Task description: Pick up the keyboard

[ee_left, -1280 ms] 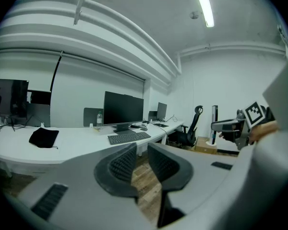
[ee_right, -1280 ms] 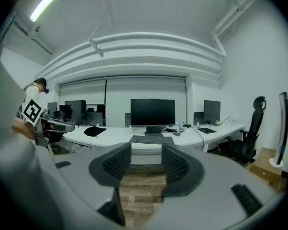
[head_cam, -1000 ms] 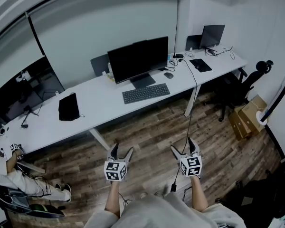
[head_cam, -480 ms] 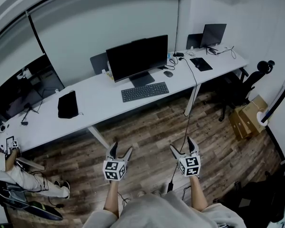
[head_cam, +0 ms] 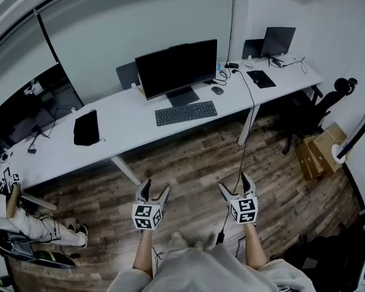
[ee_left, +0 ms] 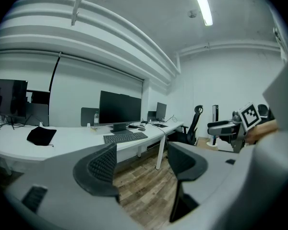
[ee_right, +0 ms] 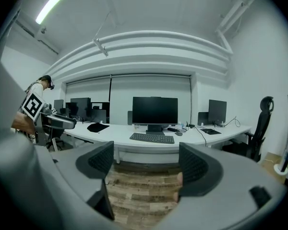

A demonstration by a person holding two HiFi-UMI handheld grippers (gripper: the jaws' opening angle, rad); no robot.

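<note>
Keyboard (head_cam: 186,113): lying on the bench (head_cam: 125,129) at upper centre of the head view, before the monitor (head_cam: 176,69), long axis running left to right. Left tool (head_cam: 156,190) and right tool (head_cam: 234,184): both gaping wide, holding nothing, hovering low in frame, well apart from it, neither sitting clearly nearer.

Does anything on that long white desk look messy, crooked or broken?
Nothing stands out. The keyboard lies flat before the monitor, mouse beside it; only a thin cable trails over the front edge of the desk.
</note>
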